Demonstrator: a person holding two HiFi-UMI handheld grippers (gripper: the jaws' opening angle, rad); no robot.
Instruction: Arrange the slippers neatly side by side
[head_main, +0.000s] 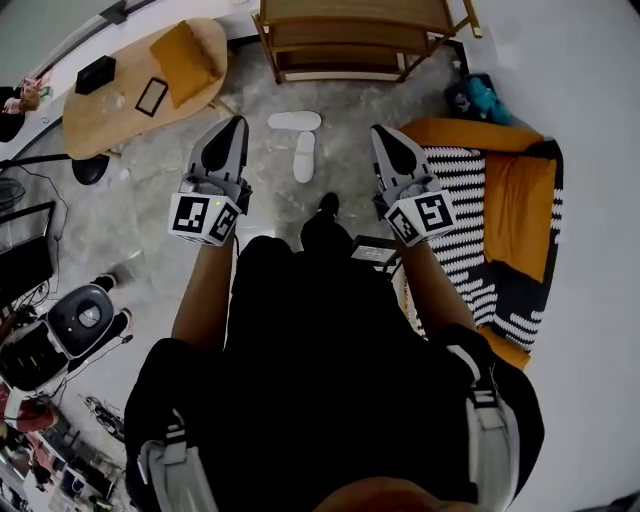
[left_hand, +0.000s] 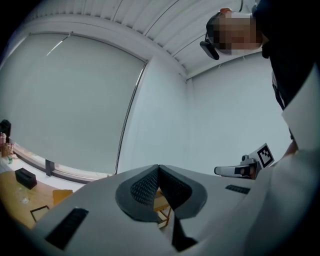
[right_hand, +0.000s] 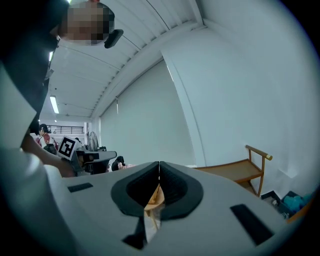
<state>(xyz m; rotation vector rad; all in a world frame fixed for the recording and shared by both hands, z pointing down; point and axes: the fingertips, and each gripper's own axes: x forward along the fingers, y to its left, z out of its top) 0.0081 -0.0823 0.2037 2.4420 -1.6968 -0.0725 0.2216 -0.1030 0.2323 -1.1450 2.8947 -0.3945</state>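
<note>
Head view: two white slippers lie on the grey floor ahead of me; one slipper (head_main: 295, 120) lies crosswise, the other slipper (head_main: 304, 157) lengthwise just below it; both sit between my left gripper (head_main: 238, 122) and right gripper (head_main: 379, 131), a little beyond their tips and apart from each; a wooden rack (head_main: 350, 40) stands further on.

Left gripper view: the jaws meet at their tips, gripping nothing; a pale wall fills the background.

Right gripper view: the jaws are pressed together, empty; the wooden rack shows at right.
</note>
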